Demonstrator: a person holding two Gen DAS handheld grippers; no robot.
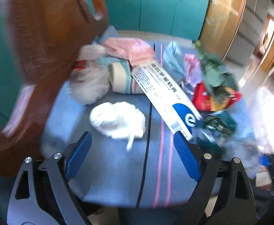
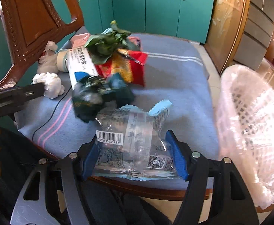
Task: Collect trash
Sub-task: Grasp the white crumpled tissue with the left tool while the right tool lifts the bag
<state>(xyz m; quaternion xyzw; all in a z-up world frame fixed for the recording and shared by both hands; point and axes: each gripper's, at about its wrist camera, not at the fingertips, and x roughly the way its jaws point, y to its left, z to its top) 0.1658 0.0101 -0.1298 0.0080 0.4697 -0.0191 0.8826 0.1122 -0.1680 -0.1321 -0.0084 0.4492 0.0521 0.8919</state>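
Blue cloth (image 1: 118, 168) with pink stripes, white crumpled tissue (image 1: 118, 119), red-yellow snack bag (image 2: 129, 65), teal cabinets (image 2: 155, 9).

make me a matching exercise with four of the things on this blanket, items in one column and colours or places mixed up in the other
Items:
1. crumpled tissue
2. long carton
3. clear wrapper
4. snack bag

Descriptions:
a. red and yellow
b. between the right gripper fingers
c. white with a blue end
d. plain white, ahead of the left gripper

Pairs: 1-d, 2-c, 3-b, 4-a
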